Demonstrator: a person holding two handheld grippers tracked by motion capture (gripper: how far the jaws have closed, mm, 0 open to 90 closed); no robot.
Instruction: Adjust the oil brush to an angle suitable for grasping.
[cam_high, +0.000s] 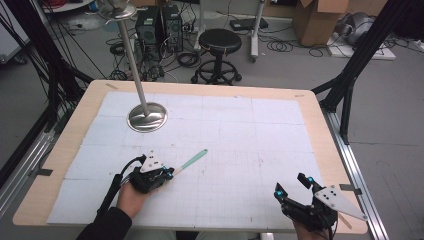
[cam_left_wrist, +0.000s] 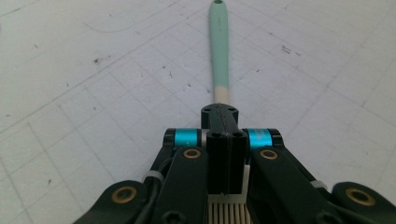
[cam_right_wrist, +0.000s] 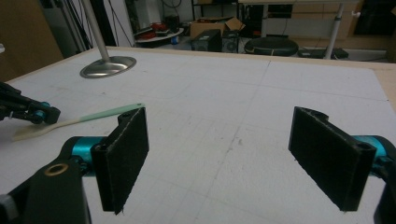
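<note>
A slim tool with a mint-green handle (cam_high: 192, 160) and a pale cream end lies low over the white gridded mat (cam_high: 240, 130), pointing up and to the right. My left gripper (cam_high: 171, 173) is at the front left of the table, shut on the tool's cream end. In the left gripper view the jaws (cam_left_wrist: 219, 112) are pressed together and the green handle (cam_left_wrist: 219, 42) runs straight out from them. The right gripper view shows the tool (cam_right_wrist: 107, 113) and the left gripper (cam_right_wrist: 49, 114) at far left. My right gripper (cam_high: 291, 184) rests at the front right, open, with nothing between its pads (cam_right_wrist: 123, 154).
A metal stand with a round base (cam_high: 146, 117) and a tall pole rises at the back left of the mat. The wooden table rim (cam_high: 325, 135) frames the mat. Beyond the far edge are a black stool (cam_high: 220, 42), cables and boxes on the floor.
</note>
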